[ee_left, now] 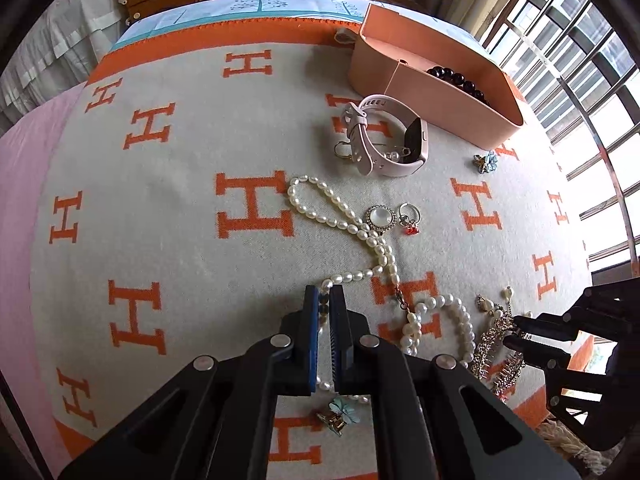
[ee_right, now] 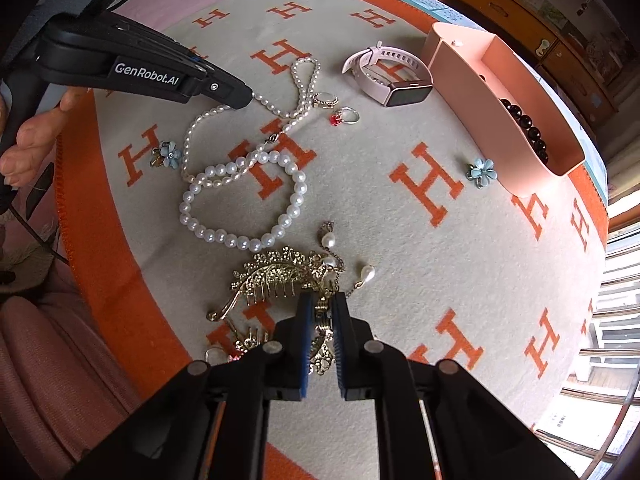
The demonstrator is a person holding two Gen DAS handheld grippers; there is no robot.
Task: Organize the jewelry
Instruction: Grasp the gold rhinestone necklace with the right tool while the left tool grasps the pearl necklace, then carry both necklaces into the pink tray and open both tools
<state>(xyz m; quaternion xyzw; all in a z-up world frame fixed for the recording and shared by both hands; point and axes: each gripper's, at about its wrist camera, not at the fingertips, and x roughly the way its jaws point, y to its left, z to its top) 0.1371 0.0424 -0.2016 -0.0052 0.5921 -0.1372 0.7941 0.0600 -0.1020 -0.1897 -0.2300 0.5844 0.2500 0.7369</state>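
The left gripper (ee_left: pixel 324 300) has its fingers closed on the pearl necklace (ee_left: pixel 340 216); the right gripper (ee_right: pixel 323 308) grips the gold hair comb (ee_right: pixel 276 276), likely bound for the pink box (ee_right: pixel 500 92) at two o'clock.

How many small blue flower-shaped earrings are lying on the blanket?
2. One blue flower earring lies left of the pearl strands; the other lies beside the pink box. More may be hidden.

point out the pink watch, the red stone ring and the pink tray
pink watch (ee_right: pixel 410 91): right wrist view, on its dark screen
red stone ring (ee_right: pixel 345 116): right wrist view, on the band beside the stone
pink tray (ee_left: pixel 432 98): left wrist view, on its near outer wall
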